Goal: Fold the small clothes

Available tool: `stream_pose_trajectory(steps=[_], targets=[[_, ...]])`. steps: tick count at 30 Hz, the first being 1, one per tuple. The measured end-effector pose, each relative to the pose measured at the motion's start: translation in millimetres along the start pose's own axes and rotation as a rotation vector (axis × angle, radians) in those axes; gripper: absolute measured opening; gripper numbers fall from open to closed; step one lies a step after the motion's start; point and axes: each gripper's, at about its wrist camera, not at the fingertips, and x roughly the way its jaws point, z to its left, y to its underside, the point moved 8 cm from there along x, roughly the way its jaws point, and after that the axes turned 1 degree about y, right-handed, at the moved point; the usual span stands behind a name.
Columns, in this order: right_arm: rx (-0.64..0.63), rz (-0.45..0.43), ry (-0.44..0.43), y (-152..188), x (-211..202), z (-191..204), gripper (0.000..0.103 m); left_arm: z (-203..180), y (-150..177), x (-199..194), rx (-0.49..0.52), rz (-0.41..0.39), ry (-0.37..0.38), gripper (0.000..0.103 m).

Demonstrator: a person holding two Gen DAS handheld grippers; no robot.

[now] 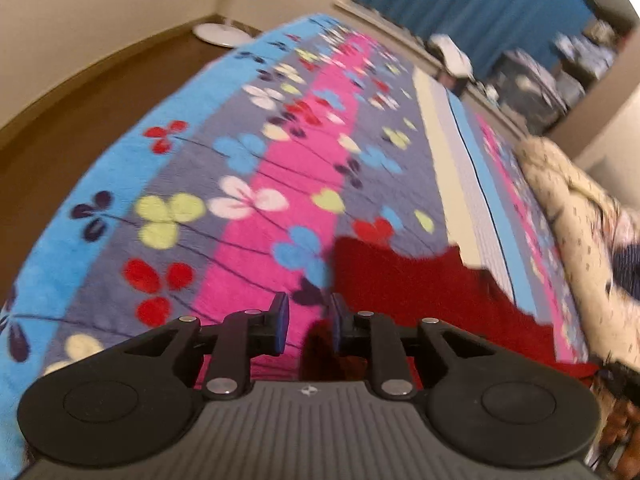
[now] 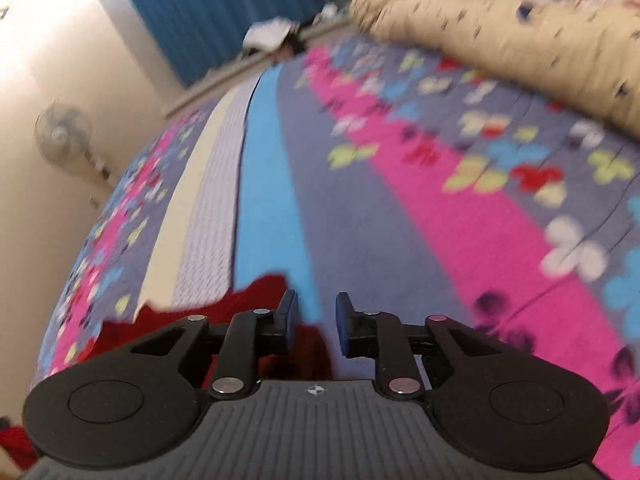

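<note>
Here, surface: a bed under a fleece blanket (image 1: 248, 160) with blue, grey and pink stripes and clover-like flowers; both views are smeared by motion.
Garment: a red cloth (image 1: 420, 284) lies on the blanket, spread from the pink stripe across the grey one to the pale strip; in the right view the same cloth (image 2: 256, 300) shows low and left, partly under the tool.
Left gripper (image 1: 308, 322): fingers parted with a clear gap, nothing between them; its right finger (image 1: 338, 320) sits over the cloth's left edge, though whether it touches cannot be told.
Right gripper (image 2: 316, 320): fingers parted, gap bare; its left finger (image 2: 289, 314) is over the cloth's right edge, its right one over grey blanket.
Bedding: a cream speckled quilt (image 2: 520, 28) is bunched along the far side of the bed.
Room: blue curtain (image 1: 480, 4), a pale fan (image 2: 62, 132) by the wall, brown floor (image 1: 80, 96).
</note>
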Motion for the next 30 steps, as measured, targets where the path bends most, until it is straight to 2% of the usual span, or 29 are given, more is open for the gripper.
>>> stream_pose_trajectory(steps=[2,4,9,11,14,17,19,21,23,26,30], targets=[[0.021,-0.025,-0.011,-5,-7,-10,0.024,10,-1,-7,-0.009,-0.002,-0.016,0.022],[0.007,-0.013,-0.029,-2,-11,-17,0.024,13,2,-11,0.009,0.019,-0.032,0.023],[-0.083,0.105,-0.053,21,-8,-23,0.024,6,27,-10,0.137,0.108,-0.048,0.051],[-0.117,0.130,-0.062,28,-7,-18,0.026,1,35,-2,0.179,0.130,-0.064,0.052],[-0.167,0.170,-0.074,41,0,-9,0.038,-9,39,10,0.209,0.149,-0.061,0.058],[-0.213,0.198,-0.069,47,10,-1,0.041,-25,36,26,0.250,0.160,-0.055,0.060],[-0.219,0.204,-0.069,47,19,2,0.042,-36,32,37,0.276,0.159,-0.050,0.062],[-0.212,0.201,-0.074,45,25,4,0.042,-44,28,48,0.297,0.155,-0.053,0.070],[-0.198,0.196,-0.084,41,30,8,0.042,-52,22,58,0.319,0.143,-0.056,0.073],[-0.189,0.183,-0.087,36,38,14,0.042,-58,18,72,0.330,0.149,-0.067,0.073],[-0.189,0.175,-0.083,32,47,22,0.048,-58,17,84,0.348,0.162,-0.076,0.073]])
